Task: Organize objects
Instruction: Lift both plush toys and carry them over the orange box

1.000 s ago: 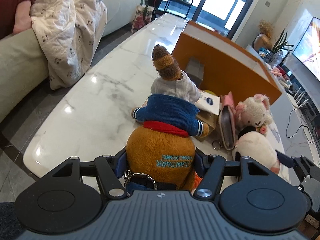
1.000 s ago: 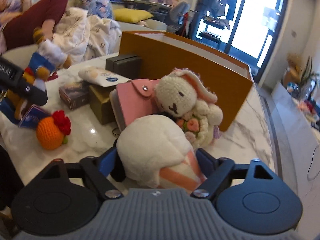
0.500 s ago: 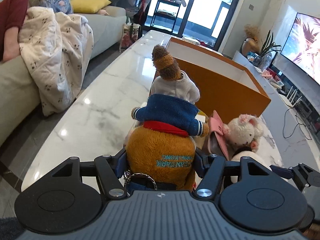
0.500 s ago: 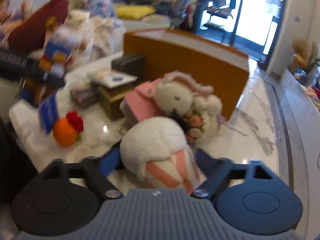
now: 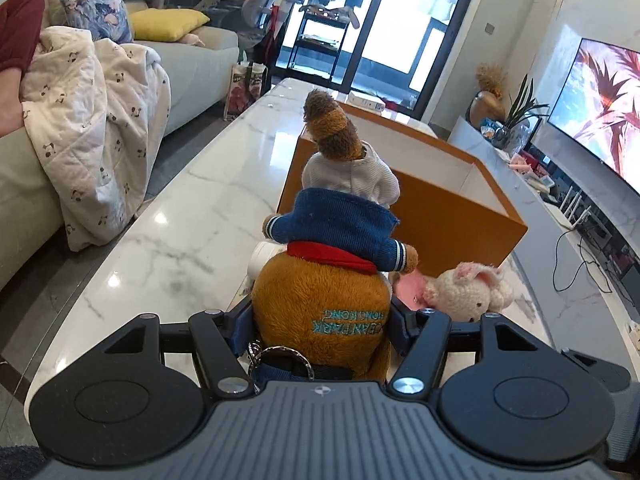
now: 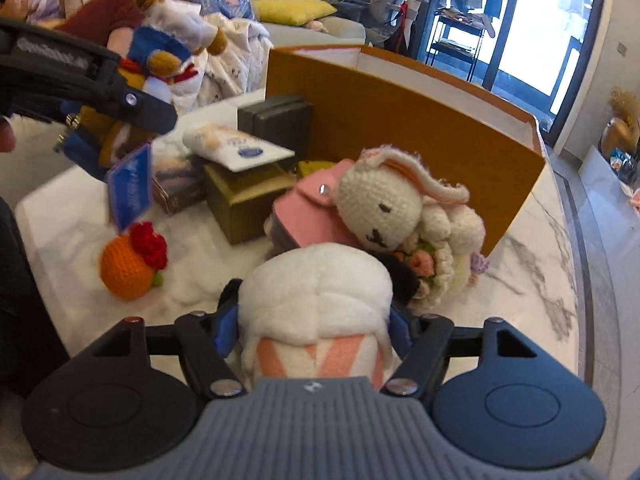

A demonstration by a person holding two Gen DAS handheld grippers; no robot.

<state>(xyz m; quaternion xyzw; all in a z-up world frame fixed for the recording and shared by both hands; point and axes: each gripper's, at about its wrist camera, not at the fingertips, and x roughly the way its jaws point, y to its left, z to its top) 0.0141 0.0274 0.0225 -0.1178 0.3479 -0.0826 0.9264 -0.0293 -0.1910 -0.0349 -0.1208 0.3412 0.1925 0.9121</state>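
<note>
A brown plush bear (image 5: 340, 232) in a blue jacket hangs above the marble table (image 5: 160, 240), with my left gripper (image 5: 322, 320) shut on its body. In the right wrist view the same bear (image 6: 160, 52) is held up at the far left. A white plush toy (image 6: 316, 280) with pink stripes sits between the jaws of my right gripper (image 6: 314, 320). Those jaws are closing, and the blue pads (image 6: 228, 326) press its sides. The open orange box (image 5: 440, 216) stands just beyond both toys.
A crochet bunny (image 6: 384, 208) leans on a pink wallet (image 6: 308, 208) against the orange box (image 6: 400, 128). A brown carton (image 6: 244, 196), a cream tube (image 6: 236, 148), a dark case (image 6: 280, 120) and an orange crochet fruit (image 6: 124, 268) lie nearby. A sofa (image 5: 192, 64) with a blanket runs along the left.
My left gripper has risen with the bear and now looks over the orange box's rim. The right gripper's view has shifted slightly, with the white plush still between its jaws.
</note>
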